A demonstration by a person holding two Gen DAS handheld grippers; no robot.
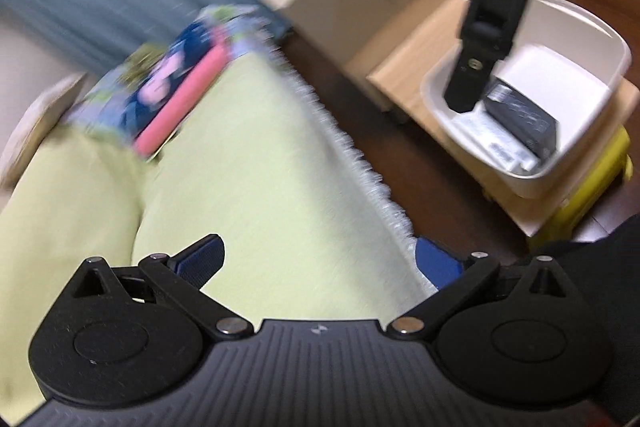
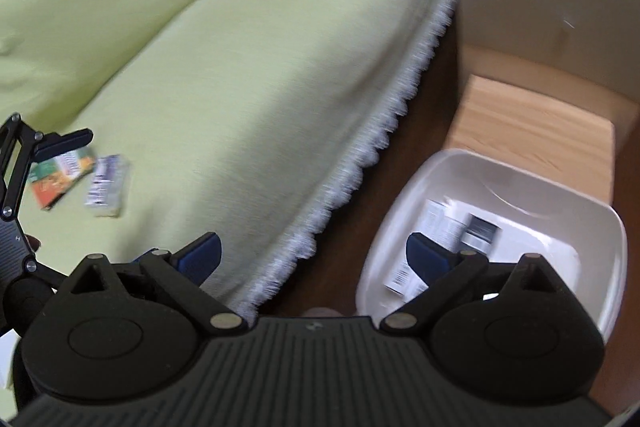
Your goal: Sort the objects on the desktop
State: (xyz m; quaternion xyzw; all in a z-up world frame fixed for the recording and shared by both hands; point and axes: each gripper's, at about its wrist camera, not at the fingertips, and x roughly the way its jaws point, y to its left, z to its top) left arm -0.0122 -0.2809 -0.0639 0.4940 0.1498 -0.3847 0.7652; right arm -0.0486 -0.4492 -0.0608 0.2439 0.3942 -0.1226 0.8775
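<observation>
Sorting is judged part done: several small boxes (image 2: 448, 231) already lie in the white tub (image 2: 600, 227), two packets (image 2: 80, 179) remain on the green-covered surface (image 2: 260, 67), and both the left hand-held gripper (image 1: 320, 259) and right hand-held gripper (image 2: 312, 255) stand open, empty.

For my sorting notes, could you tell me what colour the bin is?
White bin, clearest in the right wrist view.

My matt black plastic left gripper (image 1: 320, 267); soft light-green woven cloth cover (image 1: 240, 167), white fringed edge; glossy white plastic tub (image 2: 520, 187); pale smooth wooden stool (image 2: 532, 131).
</observation>
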